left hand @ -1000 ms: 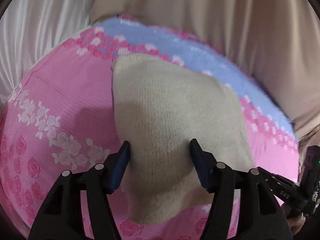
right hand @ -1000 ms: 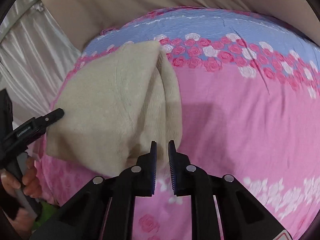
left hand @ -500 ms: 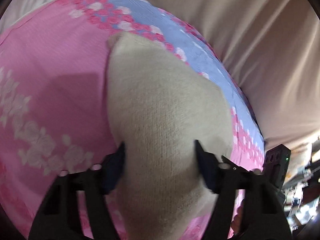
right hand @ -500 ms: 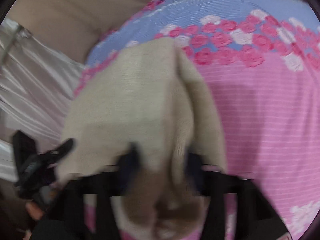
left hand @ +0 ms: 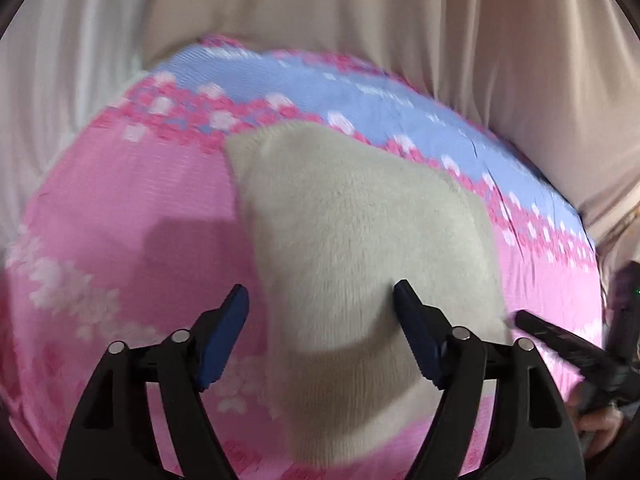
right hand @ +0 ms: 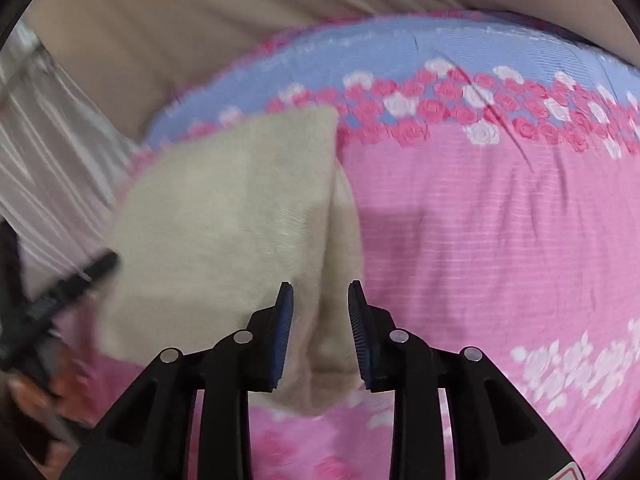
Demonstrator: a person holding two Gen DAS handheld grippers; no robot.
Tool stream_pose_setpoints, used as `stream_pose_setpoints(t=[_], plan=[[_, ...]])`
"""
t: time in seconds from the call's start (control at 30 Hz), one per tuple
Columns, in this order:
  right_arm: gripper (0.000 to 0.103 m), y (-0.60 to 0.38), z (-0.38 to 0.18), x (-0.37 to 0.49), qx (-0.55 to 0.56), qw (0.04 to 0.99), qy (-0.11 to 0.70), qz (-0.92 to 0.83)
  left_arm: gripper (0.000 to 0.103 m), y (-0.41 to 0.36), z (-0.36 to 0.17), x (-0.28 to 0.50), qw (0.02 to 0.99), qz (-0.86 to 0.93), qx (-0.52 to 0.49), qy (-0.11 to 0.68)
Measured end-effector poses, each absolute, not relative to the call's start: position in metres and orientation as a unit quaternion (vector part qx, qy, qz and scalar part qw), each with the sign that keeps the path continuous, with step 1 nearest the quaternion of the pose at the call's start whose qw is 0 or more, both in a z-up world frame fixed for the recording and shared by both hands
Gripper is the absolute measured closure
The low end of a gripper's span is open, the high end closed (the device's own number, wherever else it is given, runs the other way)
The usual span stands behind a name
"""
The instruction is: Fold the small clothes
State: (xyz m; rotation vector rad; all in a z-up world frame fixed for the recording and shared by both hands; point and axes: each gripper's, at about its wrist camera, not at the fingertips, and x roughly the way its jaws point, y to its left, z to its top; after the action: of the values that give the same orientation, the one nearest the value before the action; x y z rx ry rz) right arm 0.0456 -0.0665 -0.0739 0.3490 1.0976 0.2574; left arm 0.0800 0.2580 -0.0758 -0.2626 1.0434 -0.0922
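Cream knit garment lying folded on floral bedspread | left gripper opening wide, straddling it, gripping nothing | right gripper opening, fold edge between jaws, unpinched

Folded garment lies on the bedsheet, curtain behind.

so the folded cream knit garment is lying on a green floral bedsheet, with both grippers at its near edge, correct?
Not green. The bedsheet under the folded cream knit garment is pink with roses and a blue band, as the right wrist view shows. The rest holds: left gripper and right gripper are at its near edge.
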Motion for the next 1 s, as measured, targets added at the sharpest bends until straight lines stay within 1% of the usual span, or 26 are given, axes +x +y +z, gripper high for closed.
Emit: stream_pose_setpoints(t=[0.03,0.07,0.13,0.17,0.2,0.23,0.3,0.33,0.43,0.47,0.5,0.53,0.57,0.6,0.63,0.73,0.77,0.8,0.87,0.9,0.97,1.0], plan=[[0.080,-0.065,-0.067,0.041,0.163,0.836,0.508,0.127,0.022,0.261,-0.075,0.076,0.859,-0.035,-0.118,0.497],[0.082,-0.062,-0.061,0.039,0.160,0.840,0.500,0.134,0.022,0.264,-0.078,0.074,0.857,-0.024,-0.108,0.503],[0.082,-0.054,-0.064,0.043,0.151,0.838,0.502,0.150,0.020,0.270,-0.089,0.077,0.847,-0.018,-0.108,0.520],[0.081,-0.053,-0.074,0.048,0.148,0.833,0.512,0.150,0.019,0.274,-0.094,0.078,0.841,-0.012,-0.114,0.529],[0.069,-0.054,-0.083,0.053,0.147,0.824,0.528,0.144,0.017,0.280,-0.098,0.077,0.835,-0.009,-0.134,0.533],[0.053,-0.059,-0.094,0.057,0.152,0.813,0.545,0.136,0.016,0.284,-0.098,0.077,0.830,-0.016,-0.160,0.534],[0.050,-0.070,-0.117,0.062,0.196,0.787,0.568,0.140,0.011,0.295,-0.104,0.073,0.807,-0.040,-0.231,0.542],[0.046,-0.074,-0.126,0.064,0.222,0.774,0.574,0.146,0.011,0.299,-0.109,0.074,0.792,-0.049,-0.262,0.549],[0.040,-0.080,-0.152,0.073,0.296,0.732,0.590,0.167,0.009,0.306,-0.132,0.076,0.751,-0.073,-0.346,0.558],[0.037,-0.080,-0.161,0.077,0.311,0.721,0.596,0.165,0.010,0.306,-0.137,0.076,0.741,-0.080,-0.364,0.559],[0.034,-0.081,-0.162,0.080,0.329,0.718,0.590,0.169,0.017,0.306,-0.143,0.077,0.727,-0.094,-0.390,0.557],[0.044,-0.077,-0.163,0.084,0.336,0.709,0.593,0.179,0.031,0.305,-0.147,0.077,0.717,-0.108,-0.408,0.555],[0.066,-0.073,-0.162,0.087,0.345,0.700,0.594,0.197,0.034,0.303,-0.147,0.078,0.713,-0.109,-0.414,0.555],[0.075,-0.068,-0.152,0.089,0.332,0.708,0.592,0.196,0.046,0.301,-0.142,0.079,0.716,-0.114,-0.412,0.552],[0.078,-0.061,-0.132,0.090,0.298,0.733,0.576,0.206,0.052,0.298,-0.132,0.082,0.724,-0.124,-0.403,0.547],[0.081,-0.061,-0.062,0.084,0.261,0.784,0.514,0.228,0.059,0.287,-0.087,0.086,0.747,-0.174,-0.389,0.510],[0.081,-0.062,-0.037,0.079,0.238,0.805,0.494,0.226,0.059,0.282,-0.068,0.086,0.759,-0.188,-0.378,0.495],[0.081,-0.061,-0.006,0.073,0.189,0.834,0.471,0.218,0.059,0.277,-0.046,0.085,0.773,-0.203,-0.367,0.476],[0.077,-0.061,0.024,0.064,0.140,0.857,0.452,0.206,0.059,0.270,-0.020,0.081,0.785,-0.227,-0.355,0.453],[0.069,-0.063,0.026,0.063,0.137,0.854,0.458,0.207,0.057,0.267,-0.014,0.080,0.792,-0.226,-0.345,0.450],[0.063,-0.065,0.009,0.069,0.119,0.856,0.470,0.180,0.049,0.266,-0.027,0.080,0.808,-0.186,-0.314,0.462],[0.058,-0.068,-0.012,0.071,0.099,0.858,0.483,0.149,0.041,0.266,-0.039,0.079,0.817,-0.153,-0.294,0.471]])
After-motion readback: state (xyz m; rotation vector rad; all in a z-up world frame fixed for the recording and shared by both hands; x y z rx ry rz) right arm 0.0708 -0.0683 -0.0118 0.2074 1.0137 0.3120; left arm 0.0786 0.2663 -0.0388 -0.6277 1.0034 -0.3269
